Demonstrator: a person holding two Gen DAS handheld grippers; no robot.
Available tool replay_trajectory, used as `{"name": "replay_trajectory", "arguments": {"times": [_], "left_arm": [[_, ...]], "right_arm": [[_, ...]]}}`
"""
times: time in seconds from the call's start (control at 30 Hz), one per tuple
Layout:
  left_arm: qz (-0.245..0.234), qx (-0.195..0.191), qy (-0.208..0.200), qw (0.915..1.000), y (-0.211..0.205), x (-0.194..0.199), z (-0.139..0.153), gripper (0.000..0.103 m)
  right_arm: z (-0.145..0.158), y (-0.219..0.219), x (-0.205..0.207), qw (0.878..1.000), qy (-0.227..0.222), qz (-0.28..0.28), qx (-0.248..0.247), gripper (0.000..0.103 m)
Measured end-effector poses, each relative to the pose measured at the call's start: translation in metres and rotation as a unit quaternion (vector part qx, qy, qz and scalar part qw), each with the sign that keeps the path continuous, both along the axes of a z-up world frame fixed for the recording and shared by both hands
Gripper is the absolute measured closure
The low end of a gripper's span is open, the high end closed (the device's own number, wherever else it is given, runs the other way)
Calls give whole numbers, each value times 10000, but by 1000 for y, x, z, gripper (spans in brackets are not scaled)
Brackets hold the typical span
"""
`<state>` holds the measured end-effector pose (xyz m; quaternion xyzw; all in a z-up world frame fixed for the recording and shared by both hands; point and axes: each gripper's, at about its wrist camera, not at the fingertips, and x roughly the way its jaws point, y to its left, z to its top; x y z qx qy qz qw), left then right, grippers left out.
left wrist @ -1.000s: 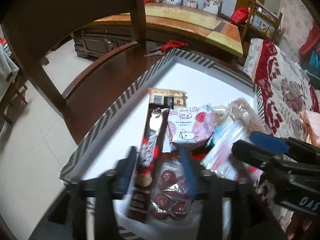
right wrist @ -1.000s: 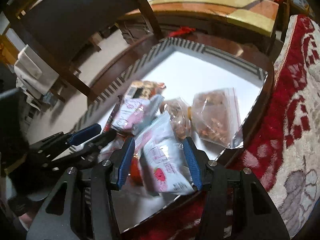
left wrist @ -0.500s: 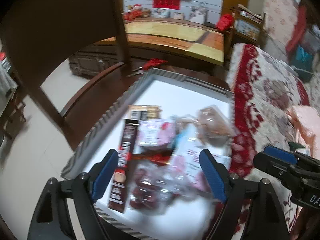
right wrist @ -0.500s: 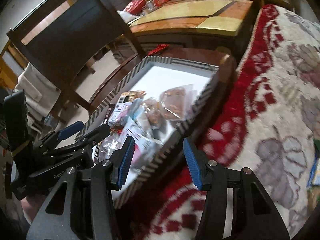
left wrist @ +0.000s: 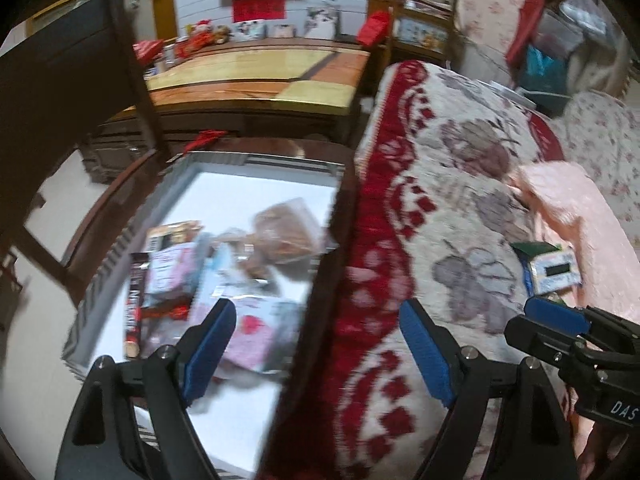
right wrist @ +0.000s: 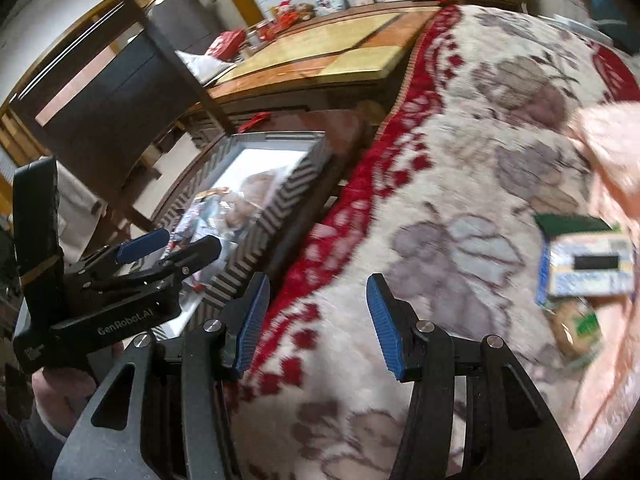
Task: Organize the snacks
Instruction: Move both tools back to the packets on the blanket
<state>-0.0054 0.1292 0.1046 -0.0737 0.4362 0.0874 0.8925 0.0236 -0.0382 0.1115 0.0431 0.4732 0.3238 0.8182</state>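
Both spread, empty grippers, left gripper [left wrist: 318,354] and right gripper [right wrist: 316,326], have swung off the snack tray [left wrist: 256,162] toward the light, stiff-looking snack box [right wrist: 588,266] on the blanket [right wrist: 460,168], best pinched across its flat sides.

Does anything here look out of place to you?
Yes. Most snacks lie in the striped tray, but a small box and a packet lie apart on the red floral blanket. Both grippers, left and right, are open and empty.
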Motion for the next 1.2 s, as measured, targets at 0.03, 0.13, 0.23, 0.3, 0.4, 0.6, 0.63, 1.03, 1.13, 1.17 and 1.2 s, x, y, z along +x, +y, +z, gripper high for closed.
{"name": "replay_trajectory", "arguments": {"times": [0.03, 0.13, 0.23, 0.3, 0.4, 0.6, 0.63, 1.03, 1.13, 1.17, 1.2], "left_arm": [[-49, -20, 18, 10000, -6, 1, 0, 18], [-202, -89, 77, 9997, -21, 6, -2, 18], [-363, -126, 140, 9992, -37, 13, -4, 18], [-490, -134, 195, 9985, -48, 17, -6, 18], [-625, -147, 253, 9976, -63, 24, -9, 18], [-825, -223, 409, 9955, -85, 38, -18, 18], [-855, -227, 444, 9951, -89, 40, -20, 18], [-1188, -351, 664, 9901, -122, 52, -35, 18], [-1198, -335, 721, 9896, -123, 53, -38, 18], [-1184, -335, 743, 9896, -122, 53, -39, 18], [-1171, -339, 757, 9897, -121, 53, -40, 18]], "right_arm": [[-2, -9, -1, 10000, 19, -70, -8, 53], [-8, -34, -2, 9996, 82, -275, -26, 53], [-14, -59, -2, 9986, 160, -507, -12, 53], [-18, -72, 0, 9977, 216, -638, -35, 53], [-24, -94, 2, 9959, 276, -863, -57, 53], [-37, -128, 9, 9913, 404, -1245, -120, 53], [-38, -132, 10, 9906, 408, -1299, -123, 53], [-52, -161, 26, 9855, 363, -1510, -688, 46], [-56, -158, 34, 9853, 284, -1348, -1006, 46], [-59, -156, 38, 9858, 300, -1244, -1092, 45], [-60, -154, 41, 9857, 313, -1171, -1167, 42]]}}
